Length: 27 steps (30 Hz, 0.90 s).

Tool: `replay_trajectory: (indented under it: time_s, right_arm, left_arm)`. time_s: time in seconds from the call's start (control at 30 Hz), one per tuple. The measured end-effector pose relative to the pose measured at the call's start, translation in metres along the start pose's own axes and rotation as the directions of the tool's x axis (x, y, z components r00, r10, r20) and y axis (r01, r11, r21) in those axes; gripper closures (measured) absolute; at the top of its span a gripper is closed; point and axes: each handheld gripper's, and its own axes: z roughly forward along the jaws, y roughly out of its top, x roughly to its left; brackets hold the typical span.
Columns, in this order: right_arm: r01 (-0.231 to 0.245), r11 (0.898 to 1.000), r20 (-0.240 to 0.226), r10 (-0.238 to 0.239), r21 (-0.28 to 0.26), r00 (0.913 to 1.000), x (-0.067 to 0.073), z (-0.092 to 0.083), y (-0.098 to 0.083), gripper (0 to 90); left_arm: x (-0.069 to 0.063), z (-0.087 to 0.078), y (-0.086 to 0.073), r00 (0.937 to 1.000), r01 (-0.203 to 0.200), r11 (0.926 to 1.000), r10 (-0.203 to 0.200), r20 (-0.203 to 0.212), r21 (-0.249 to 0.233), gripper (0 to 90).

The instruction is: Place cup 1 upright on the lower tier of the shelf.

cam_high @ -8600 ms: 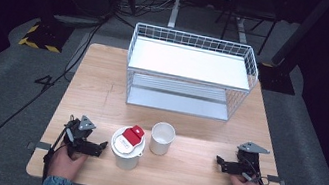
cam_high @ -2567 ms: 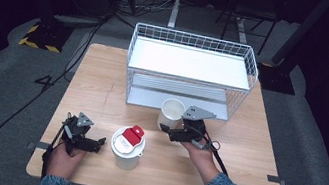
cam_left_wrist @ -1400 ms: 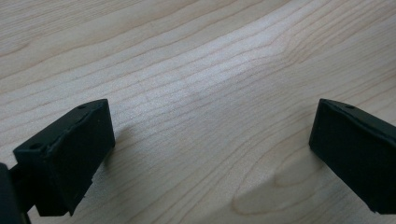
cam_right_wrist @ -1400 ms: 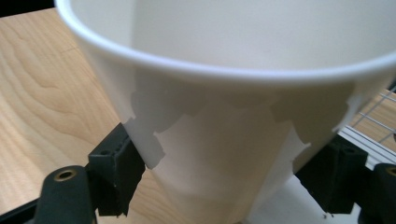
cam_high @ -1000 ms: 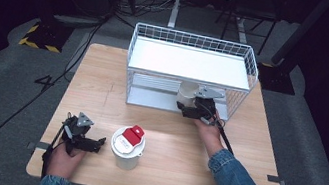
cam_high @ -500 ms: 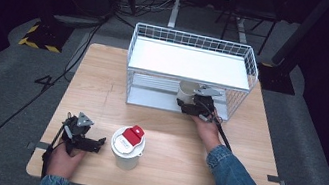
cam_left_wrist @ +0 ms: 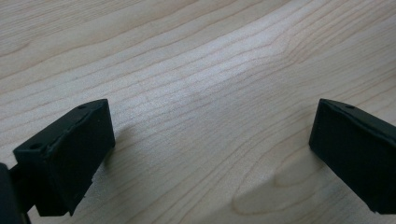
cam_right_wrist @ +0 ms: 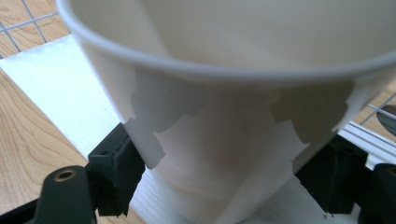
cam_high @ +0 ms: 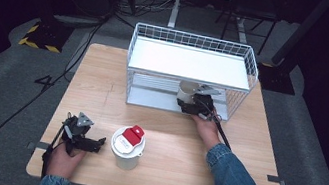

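Observation:
A white paper cup (cam_high: 186,91) sits inside the lower level of the white wire rack (cam_high: 192,62), at its right front, and my right gripper (cam_high: 186,105) is shut on it. In the right gripper view the cup (cam_right_wrist: 224,116) stands upright between the two black jaws, just above the rack's white lower shelf (cam_right_wrist: 60,93). My left gripper (cam_high: 99,143) rests open on the table at the front left, with bare wood between its jaws (cam_left_wrist: 210,154). A second white cup with a red box on its lid (cam_high: 129,142) stands just right of it.
The wooden table (cam_high: 103,82) has free room at the left and front right. The rack's top tray holds nothing. Cables and a stand base lie on the dark floor behind the table.
My right gripper has carried the white cup from the table's front up into the rack's lower level. In the last second it barely shifted. The left gripper stayed put.

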Motion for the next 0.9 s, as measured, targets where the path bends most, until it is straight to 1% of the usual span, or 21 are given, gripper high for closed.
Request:
replay_trajectory:
  time_s: [0.27, 0.33, 0.43, 0.53, 0.67, 0.7, 0.9]
  right_arm:
    - [-0.016, 1.000, -0.005, 0.016, 0.000, 0.9999, -0.0020, 0.0015, -0.0013, 22.8]
    - [-0.024, 1.000, -0.016, 0.024, 0.004, 0.9996, -0.0034, 0.0020, -0.0016, 22.4]
    - [-0.045, 0.999, -0.030, 0.045, 0.010, 0.9985, -0.0052, 0.0030, -0.0027, 17.5]
    - [-0.040, 0.999, -0.024, 0.040, 0.009, 0.9989, -0.0050, 0.0035, -0.0032, 14.7]
    - [-0.046, 0.999, -0.022, 0.046, 0.002, 0.9987, -0.0041, 0.0020, -0.0019, 14.4]
    - [-0.048, 0.999, -0.038, 0.048, -0.004, 0.9981, -0.0042, 0.0008, -0.0012, 14.4]
    - [-0.051, 0.999, -0.026, 0.051, -0.007, 0.9984, -0.0044, -0.0057, -0.0001, 14.4]
  left_arm:
    - [0.0000, 0.0000, 0.0000, 1.0000, 0.000, 1.0000, 0.000, 0.000, 0.000, 0.6]
    - [0.0000, 0.0000, 0.0000, 1.0000, 0.000, 1.0000, 0.000, 0.000, 0.000, 0.6]
    - [0.0000, 0.0000, 0.0000, 1.0000, 0.000, 1.0000, 0.000, 0.000, 0.000, 0.6]
    - [0.0000, -0.0001, 0.0000, 1.0000, 0.000, 1.0000, 0.000, 0.000, 0.001, 0.7]
    - [0.0000, -0.0001, 0.0000, 1.0000, 0.000, 1.0000, 0.000, 0.000, 0.001, 0.6]
    - [0.0000, -0.0001, 0.0000, 1.0000, 0.000, 1.0000, 0.000, 0.000, 0.001, 0.6]
    - [0.0000, 0.0000, 0.0000, 1.0000, 0.000, 1.0000, 0.000, 0.000, 0.000, 0.6]
